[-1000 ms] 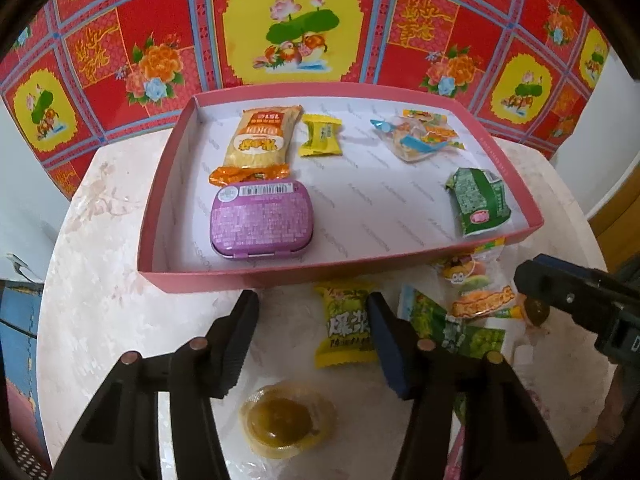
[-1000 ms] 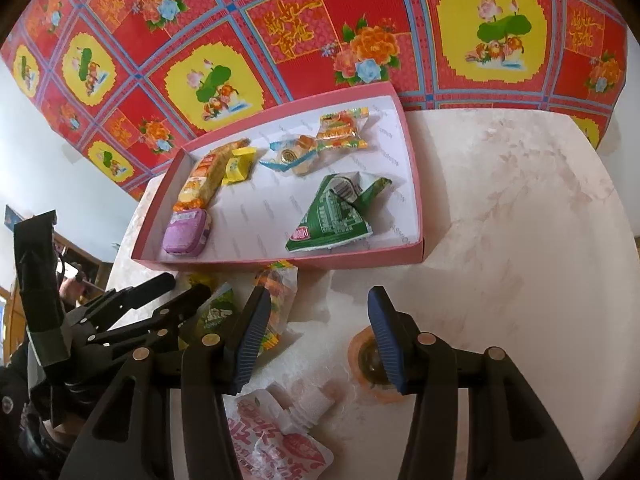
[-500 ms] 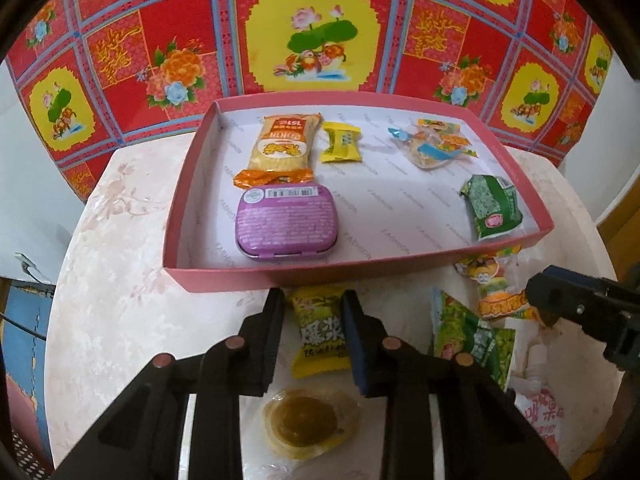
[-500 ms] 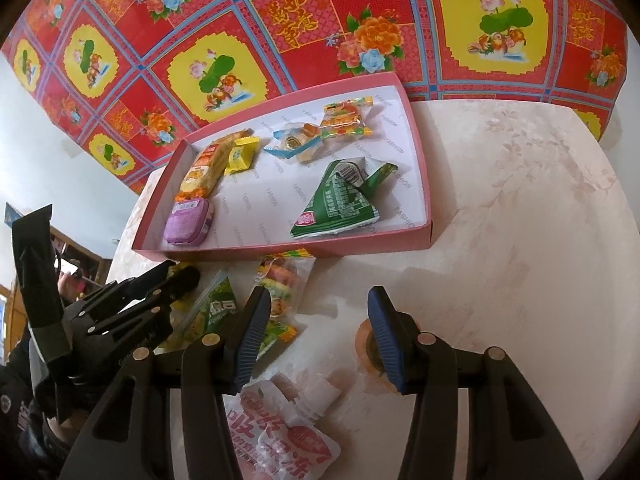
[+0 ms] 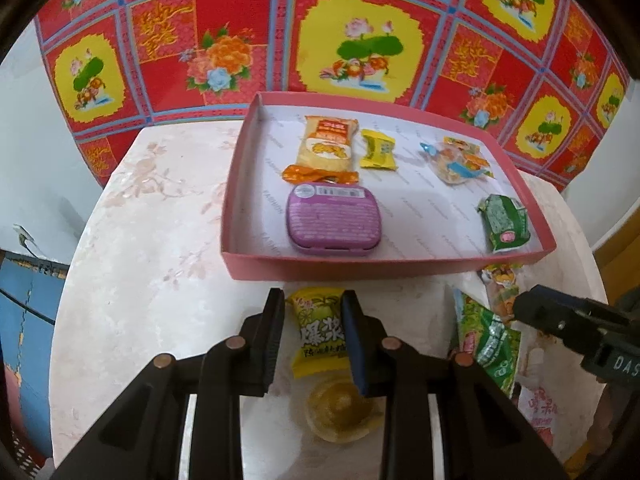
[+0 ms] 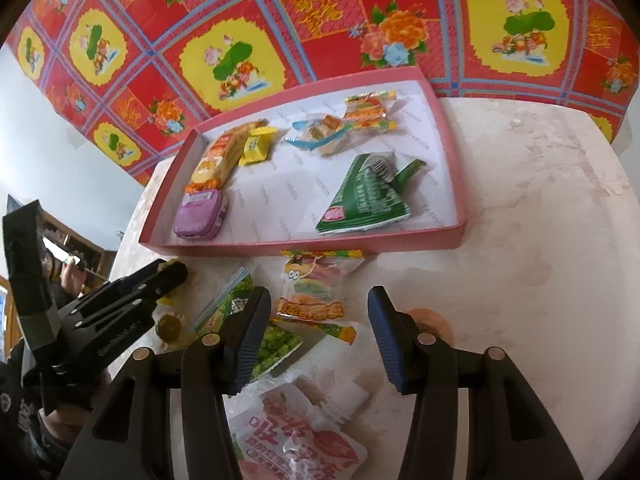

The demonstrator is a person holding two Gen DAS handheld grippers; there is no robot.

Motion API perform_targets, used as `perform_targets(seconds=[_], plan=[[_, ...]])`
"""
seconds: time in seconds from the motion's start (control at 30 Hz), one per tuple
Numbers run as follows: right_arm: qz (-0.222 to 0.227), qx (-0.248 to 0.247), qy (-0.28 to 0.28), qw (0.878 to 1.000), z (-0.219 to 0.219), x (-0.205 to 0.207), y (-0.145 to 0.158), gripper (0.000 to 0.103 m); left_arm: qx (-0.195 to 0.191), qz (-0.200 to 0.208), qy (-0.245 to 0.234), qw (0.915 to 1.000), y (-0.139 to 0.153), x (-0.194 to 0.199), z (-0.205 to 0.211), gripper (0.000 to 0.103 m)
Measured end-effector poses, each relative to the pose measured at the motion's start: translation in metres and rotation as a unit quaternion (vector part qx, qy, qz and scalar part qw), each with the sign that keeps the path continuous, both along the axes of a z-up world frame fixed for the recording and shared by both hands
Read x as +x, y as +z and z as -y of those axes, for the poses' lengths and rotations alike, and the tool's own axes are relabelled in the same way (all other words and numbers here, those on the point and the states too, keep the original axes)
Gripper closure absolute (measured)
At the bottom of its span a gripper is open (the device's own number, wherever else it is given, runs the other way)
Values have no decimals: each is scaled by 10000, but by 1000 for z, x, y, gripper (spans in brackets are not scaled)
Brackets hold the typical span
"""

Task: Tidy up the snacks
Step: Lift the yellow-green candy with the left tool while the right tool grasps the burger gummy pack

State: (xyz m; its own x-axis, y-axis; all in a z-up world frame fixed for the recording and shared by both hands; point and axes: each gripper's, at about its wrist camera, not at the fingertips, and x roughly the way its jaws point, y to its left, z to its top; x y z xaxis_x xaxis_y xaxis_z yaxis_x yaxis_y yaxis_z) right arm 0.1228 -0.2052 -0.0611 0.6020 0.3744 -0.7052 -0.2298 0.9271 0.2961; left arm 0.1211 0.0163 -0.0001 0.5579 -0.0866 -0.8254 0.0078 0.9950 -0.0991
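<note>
On the table (image 5: 132, 216) just before the pink tray (image 5: 360, 270), the left gripper (image 5: 314, 316) is clamping a yellow candy packet (image 5: 318, 330); the slick wrapper could be slipping free on lifting. At right, the right gripper (image 6: 316, 314) is hovering agape over loose snacks (image 6: 314, 300).

Round pale marble-look table (image 5: 152, 216) w/ red-yellow floral cloth (image 5: 248, 40) behind, poss. blue cabinet (image 5: 24, 304) at left.
</note>
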Motion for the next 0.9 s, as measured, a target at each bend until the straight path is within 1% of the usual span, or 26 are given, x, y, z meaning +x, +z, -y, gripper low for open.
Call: perform_targets(seconds=[0.17,0.3,0.77,0.9], plan=[[-92,-125,25,9999,-10,5,-5,51,-115,14,20,9999,-1,0,-6,73],[-98,-172,-7,9998,-12,8,-6,51,-115,52,-15,9999,-2,-1,-6,73],[87,-488,-46,9988,-24,11,-3,51,-149,90,-29,9998,-1,-4,-6,73],[138,-507,-76,9986,-25,13,-4,51,-169,87,-31,9998,-1,-4,-7,73]])
